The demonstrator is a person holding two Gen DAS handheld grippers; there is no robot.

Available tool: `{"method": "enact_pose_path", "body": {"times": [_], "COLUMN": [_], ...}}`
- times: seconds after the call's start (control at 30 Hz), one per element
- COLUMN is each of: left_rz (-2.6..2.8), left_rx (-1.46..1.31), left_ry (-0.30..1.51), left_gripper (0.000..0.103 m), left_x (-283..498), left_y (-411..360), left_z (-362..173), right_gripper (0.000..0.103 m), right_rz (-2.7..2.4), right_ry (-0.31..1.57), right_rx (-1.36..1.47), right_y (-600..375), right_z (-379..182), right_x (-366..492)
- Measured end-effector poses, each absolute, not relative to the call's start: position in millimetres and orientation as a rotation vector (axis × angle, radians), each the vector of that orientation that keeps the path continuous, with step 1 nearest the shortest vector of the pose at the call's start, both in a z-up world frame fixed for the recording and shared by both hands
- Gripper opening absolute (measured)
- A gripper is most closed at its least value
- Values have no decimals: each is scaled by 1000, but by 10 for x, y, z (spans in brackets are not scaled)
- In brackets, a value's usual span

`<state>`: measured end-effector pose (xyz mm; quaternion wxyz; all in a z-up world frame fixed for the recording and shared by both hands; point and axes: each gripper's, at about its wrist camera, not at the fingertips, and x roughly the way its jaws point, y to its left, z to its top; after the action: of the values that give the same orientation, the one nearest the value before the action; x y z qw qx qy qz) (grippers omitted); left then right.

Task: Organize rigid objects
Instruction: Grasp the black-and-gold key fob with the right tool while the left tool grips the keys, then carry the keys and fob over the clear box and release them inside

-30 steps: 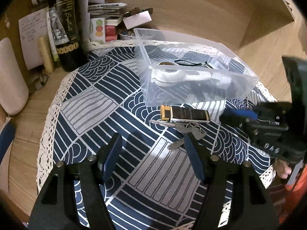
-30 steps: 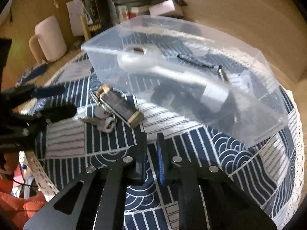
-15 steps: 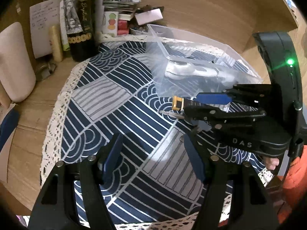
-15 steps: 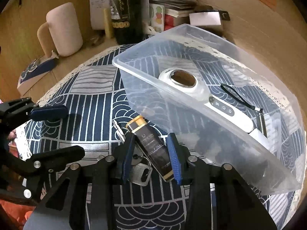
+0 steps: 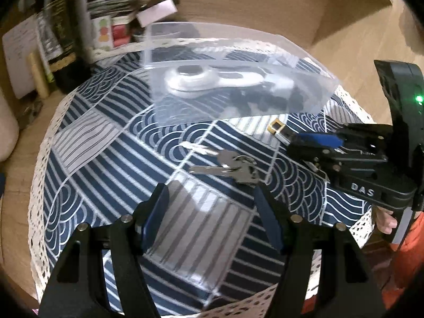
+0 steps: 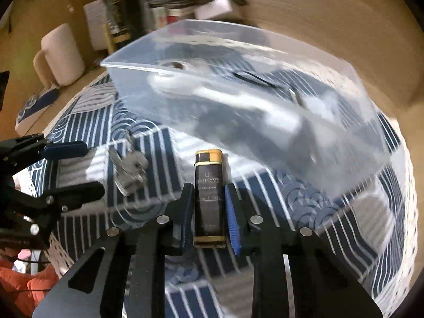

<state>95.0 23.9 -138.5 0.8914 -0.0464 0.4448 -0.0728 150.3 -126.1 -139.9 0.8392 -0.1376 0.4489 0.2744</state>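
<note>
My right gripper (image 6: 209,198) is shut on a black lighter with gold ends (image 6: 208,185), held lengthwise between the fingers just in front of the clear plastic bin (image 6: 265,100). In the left wrist view the right gripper (image 5: 312,145) is at the right with the lighter's gold tip (image 5: 275,127) showing. A bunch of keys (image 5: 230,167) lies on the blue patterned cloth (image 5: 119,159), also in the right wrist view (image 6: 129,169). My left gripper (image 5: 212,206) is open and empty just short of the keys. The bin (image 5: 225,79) holds a white device and dark items.
A dark bottle (image 5: 58,34), papers and small boxes (image 5: 116,26) stand behind the cloth at the back left. A pink mug (image 6: 62,55) stands to the left. A wooden wall (image 5: 265,0) rises behind the bin.
My right gripper has closed on the lighter and separated it from the keys. My left gripper has moved nearer to the keys and stays open.
</note>
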Motion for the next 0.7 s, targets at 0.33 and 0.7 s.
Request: {"method": "enact_pose_path", "body": {"times": [0.33,0.7], "left_rz": [-110,-81], "left_rx": [13,-14], "left_ry": [934,862], "left_gripper": [63,61], "left_x": [1208,1062], "left_y": [-33,22], "left_z": [-1462,-1308], "right_gripper": [29,21], "right_rz": [579,577], "right_ry": [911,887], "right_rx": [-275,-250], "right_y": [-1460,-1467], "right_z": [-1383,-1360], "right_x": [1385,1343]}}
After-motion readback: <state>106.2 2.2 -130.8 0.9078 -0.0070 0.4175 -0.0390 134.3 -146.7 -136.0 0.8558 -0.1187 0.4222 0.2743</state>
